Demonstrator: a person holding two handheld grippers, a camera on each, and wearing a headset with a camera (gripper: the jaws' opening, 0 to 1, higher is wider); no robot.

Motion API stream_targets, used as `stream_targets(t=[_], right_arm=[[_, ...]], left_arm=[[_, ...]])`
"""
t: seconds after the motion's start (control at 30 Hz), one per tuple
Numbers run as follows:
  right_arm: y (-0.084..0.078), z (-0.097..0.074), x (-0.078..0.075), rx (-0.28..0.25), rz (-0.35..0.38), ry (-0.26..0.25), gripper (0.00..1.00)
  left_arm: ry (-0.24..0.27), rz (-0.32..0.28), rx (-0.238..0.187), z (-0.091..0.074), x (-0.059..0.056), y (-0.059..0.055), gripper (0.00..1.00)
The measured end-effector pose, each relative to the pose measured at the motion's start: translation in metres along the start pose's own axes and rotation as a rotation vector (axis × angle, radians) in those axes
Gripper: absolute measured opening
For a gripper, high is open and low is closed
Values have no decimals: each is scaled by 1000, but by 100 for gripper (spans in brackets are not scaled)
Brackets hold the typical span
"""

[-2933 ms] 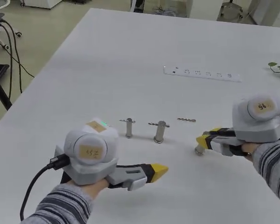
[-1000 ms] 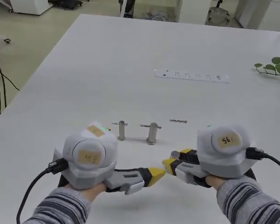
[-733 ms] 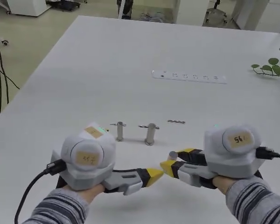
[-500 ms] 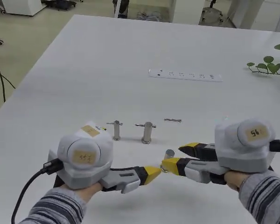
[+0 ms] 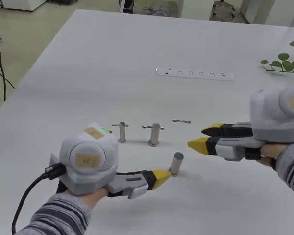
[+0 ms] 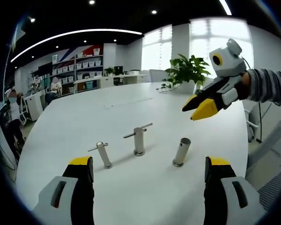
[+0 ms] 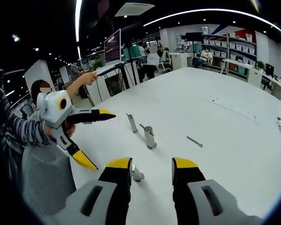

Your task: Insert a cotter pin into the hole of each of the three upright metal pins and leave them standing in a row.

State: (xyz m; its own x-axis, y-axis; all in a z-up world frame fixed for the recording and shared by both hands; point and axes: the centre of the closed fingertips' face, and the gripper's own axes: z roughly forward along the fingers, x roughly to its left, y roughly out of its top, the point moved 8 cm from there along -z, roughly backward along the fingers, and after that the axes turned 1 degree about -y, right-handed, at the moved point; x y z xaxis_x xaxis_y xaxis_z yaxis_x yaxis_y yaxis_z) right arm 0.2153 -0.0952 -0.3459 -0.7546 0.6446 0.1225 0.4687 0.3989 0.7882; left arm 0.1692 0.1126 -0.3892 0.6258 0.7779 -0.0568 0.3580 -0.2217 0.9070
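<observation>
Two upright metal pins (image 5: 121, 132) (image 5: 154, 135) stand side by side, each with a cotter pin through its top. A third, bare pin (image 5: 176, 163) stands upright nearer to me, right of them. A loose cotter pin (image 5: 181, 121) lies flat behind. My left gripper (image 5: 159, 178) rests low on the table, its yellow tip almost at the bare pin; in the left gripper view (image 6: 150, 161) its jaws are wide open toward the bare pin (image 6: 181, 151). My right gripper (image 5: 206, 137) hovers open to the right of that pin, holding nothing.
A white power strip (image 5: 195, 74) lies farther back on the white table (image 5: 88, 73). A green plant (image 5: 284, 61) sits at the far right edge. People sit at desks beyond the table in the right gripper view.
The right gripper brought the bare pin leftward to the left gripper's tip, stood it upright, opened and drew back to the right. The left gripper has hardly moved.
</observation>
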Motion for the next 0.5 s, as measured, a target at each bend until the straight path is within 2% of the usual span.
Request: stream_targets(t=[0.33,0.5], right_arm=[[5,23,-30,99,-73,23,26],[8,37,-44,153,-139,25,23]], left_arm=[[-4,7,10,0,-1,0,98],[-8,0,14,0,-1,-1,98]])
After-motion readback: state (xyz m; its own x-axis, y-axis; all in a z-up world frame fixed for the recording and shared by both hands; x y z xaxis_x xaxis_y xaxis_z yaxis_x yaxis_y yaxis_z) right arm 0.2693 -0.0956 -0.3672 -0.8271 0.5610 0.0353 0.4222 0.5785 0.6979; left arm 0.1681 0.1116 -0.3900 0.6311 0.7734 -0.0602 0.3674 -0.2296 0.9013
